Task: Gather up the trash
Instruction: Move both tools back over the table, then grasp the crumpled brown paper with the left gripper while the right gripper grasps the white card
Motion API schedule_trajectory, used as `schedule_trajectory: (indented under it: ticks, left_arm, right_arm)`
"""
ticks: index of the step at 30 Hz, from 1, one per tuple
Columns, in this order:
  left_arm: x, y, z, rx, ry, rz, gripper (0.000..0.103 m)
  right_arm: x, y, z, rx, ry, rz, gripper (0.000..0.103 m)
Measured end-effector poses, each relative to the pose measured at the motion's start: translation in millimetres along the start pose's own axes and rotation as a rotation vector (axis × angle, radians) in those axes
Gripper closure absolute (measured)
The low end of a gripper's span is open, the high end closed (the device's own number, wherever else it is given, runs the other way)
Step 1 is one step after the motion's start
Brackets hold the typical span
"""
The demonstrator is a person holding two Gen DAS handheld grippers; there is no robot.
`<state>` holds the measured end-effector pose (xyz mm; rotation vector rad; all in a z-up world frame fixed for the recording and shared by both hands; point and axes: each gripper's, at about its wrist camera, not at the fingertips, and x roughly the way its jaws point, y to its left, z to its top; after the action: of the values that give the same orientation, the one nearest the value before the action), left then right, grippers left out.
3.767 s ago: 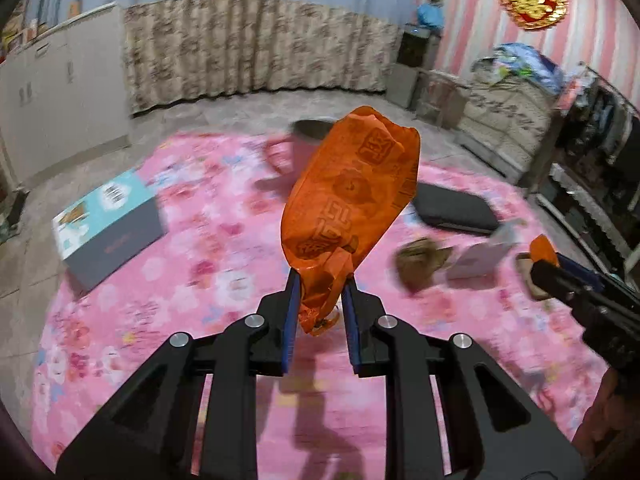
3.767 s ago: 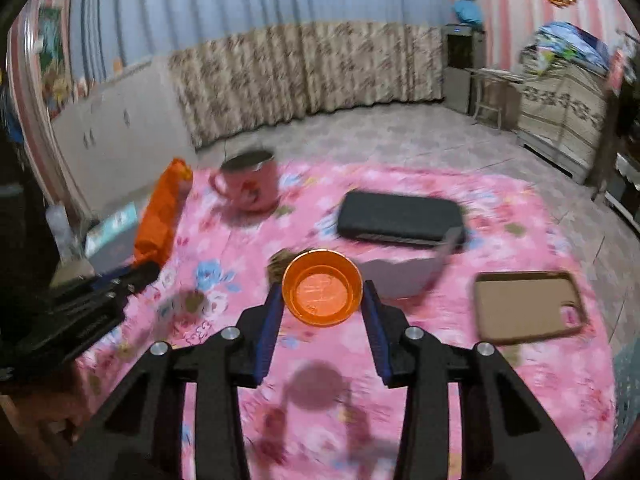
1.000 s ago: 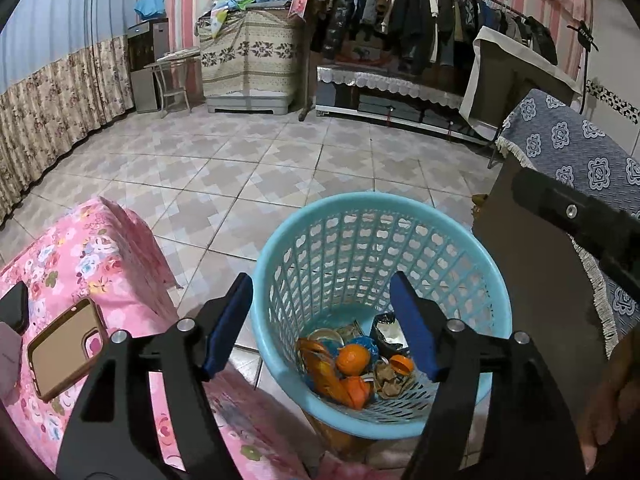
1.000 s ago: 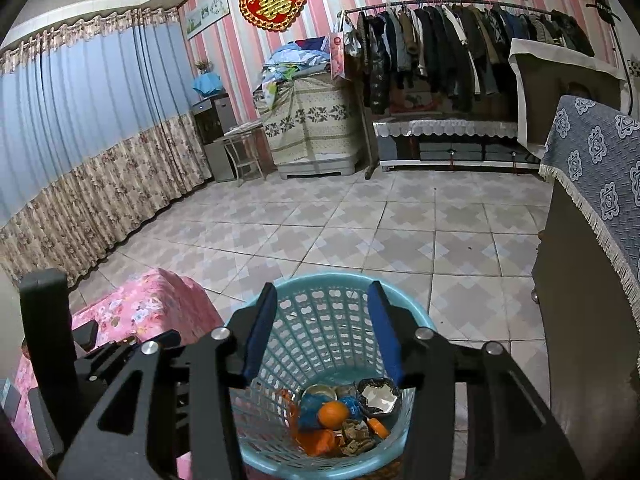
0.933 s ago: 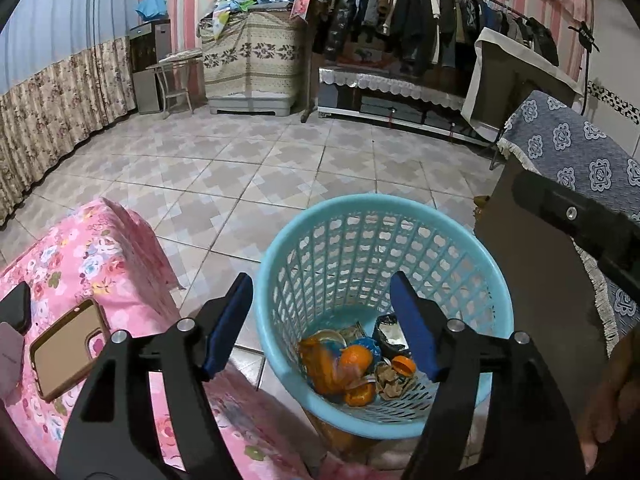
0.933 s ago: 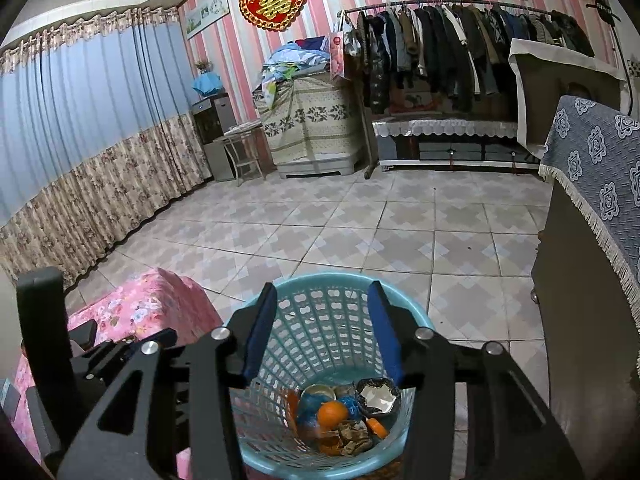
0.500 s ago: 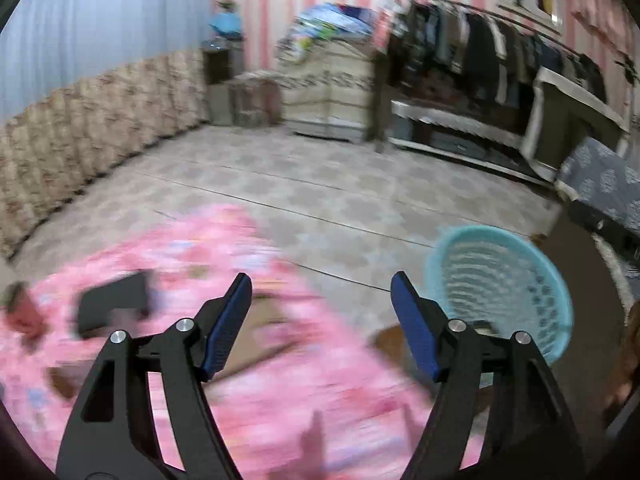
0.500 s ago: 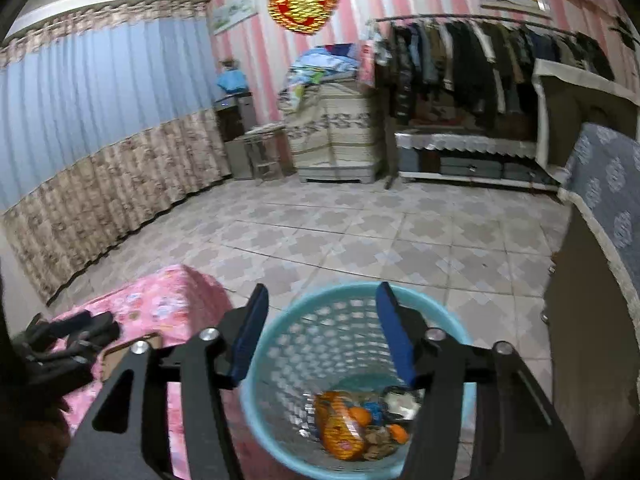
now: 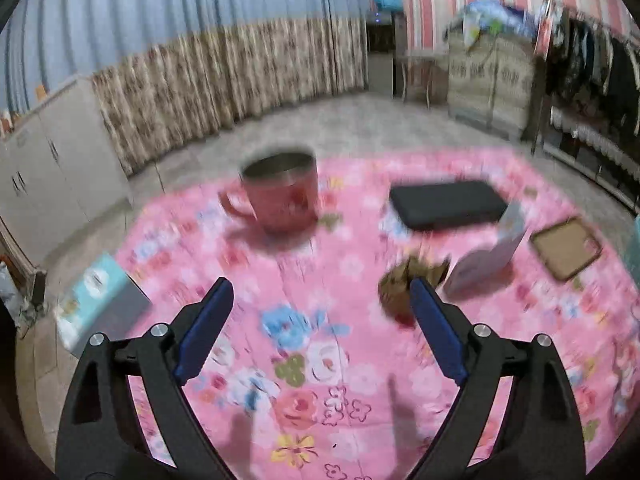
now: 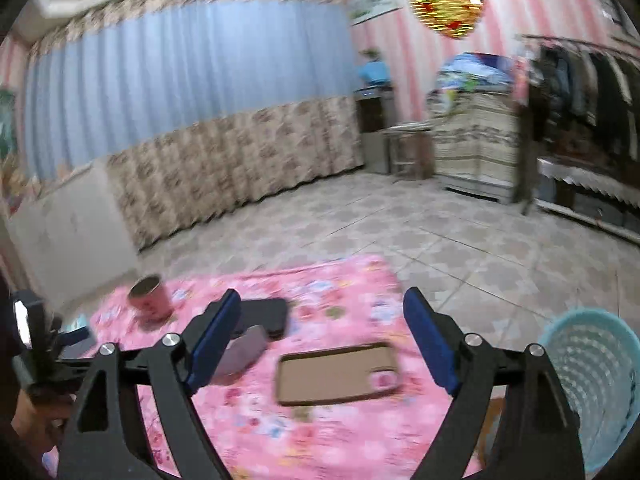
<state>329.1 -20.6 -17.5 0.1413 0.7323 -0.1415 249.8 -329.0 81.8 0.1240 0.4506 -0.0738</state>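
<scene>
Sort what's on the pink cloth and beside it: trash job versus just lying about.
Job: crumpled brown scrap, white paper piece, blue basket.

Lying about: red mug, black case, brown phone case, teal box.

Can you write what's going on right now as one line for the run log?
left tool: empty, opening over pink cloth | right tool: empty, opening | brown scrap: on cloth | basket: beside table
</scene>
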Motion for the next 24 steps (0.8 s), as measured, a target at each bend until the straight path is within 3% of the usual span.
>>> schedule_trajectory:
  ticks: [3, 7, 13, 20, 23, 24]
  left_arm:
    - [18.3, -8.8, 0.8, -0.044, 0.047, -0.091, 0.016]
    - [25.8, -13.7, 2.3, -0.063, 0.037, -0.139, 0.016]
    - [44.6, -15.5, -1.2, -0.071, 0.068, -0.147, 0.016]
    - [69.1, -18.0, 4.3, -0.171, 0.1, -0.204, 0.016]
    - [71.9, -30.7, 4.4, -0.131, 0.116, -0.198, 0.023]
    - [71.0, -31.3, 4.5, -0.134, 0.108, -0.189, 0.03]
  right_arm:
    - [31.8, 29.3, -4.9, -0.057, 0.063, 0.018, 0.021]
    - [71.8, 44.9, 0.4, -0.052, 0.14, 0.064, 0.021]
    - [103.9, 41.4, -10.1, 0.016, 0.18, 0.105, 0.02]
    - [117.6, 30.9, -27.2, 0.096, 0.232, 0.12, 0.02]
    - [119.9, 32.6, -29.0, 0.088, 0.237, 0.127, 0.02]
    - [121.4, 34.0, -28.9, 0.085, 0.24, 0.128, 0.02]
